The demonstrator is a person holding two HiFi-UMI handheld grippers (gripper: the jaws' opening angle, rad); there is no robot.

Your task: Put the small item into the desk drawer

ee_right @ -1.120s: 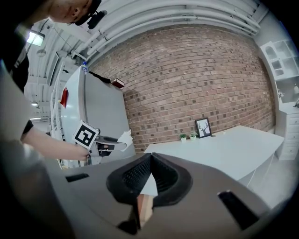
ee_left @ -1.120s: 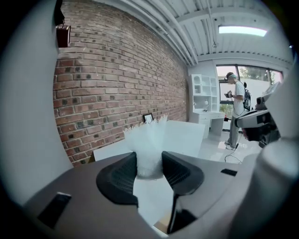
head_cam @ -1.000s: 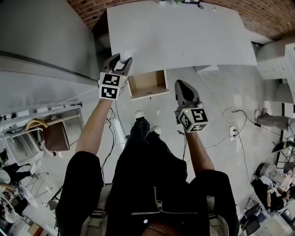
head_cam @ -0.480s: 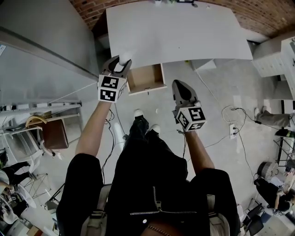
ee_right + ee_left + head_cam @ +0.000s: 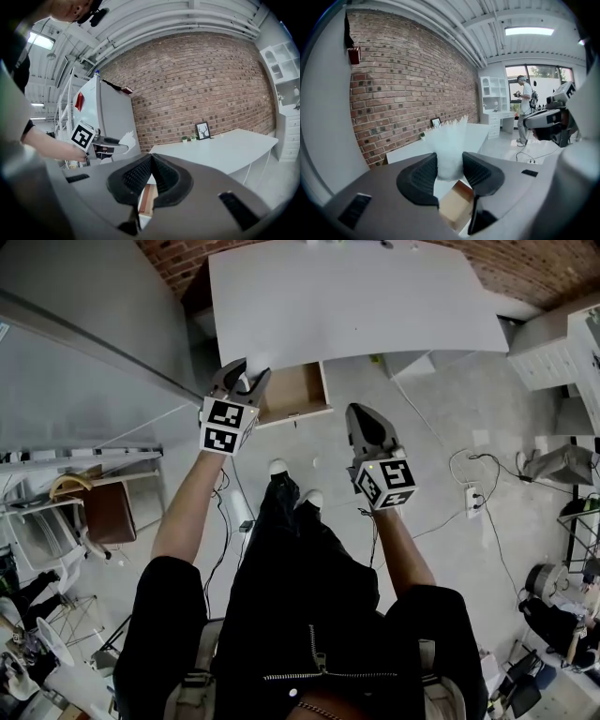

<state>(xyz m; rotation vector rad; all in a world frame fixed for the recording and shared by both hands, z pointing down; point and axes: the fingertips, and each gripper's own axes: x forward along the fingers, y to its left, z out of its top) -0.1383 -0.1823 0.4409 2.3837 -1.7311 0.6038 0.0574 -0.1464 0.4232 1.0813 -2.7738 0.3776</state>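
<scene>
Left gripper view: translucent white, jagged-topped packet (image 5: 449, 147)

both arms out ahead of the body, left forearm (image 5: 192, 498) and right forearm (image 5: 401, 538) bare below black sleeves. left gripper (image 5: 246, 377) reaches further forward than the right, jaws part-spread and pressing on a small white item (image 5: 449, 149) that sticks up between the pads. right gripper (image 5: 362, 412) nearer the body, jaws pressed together, nothing in them
</scene>
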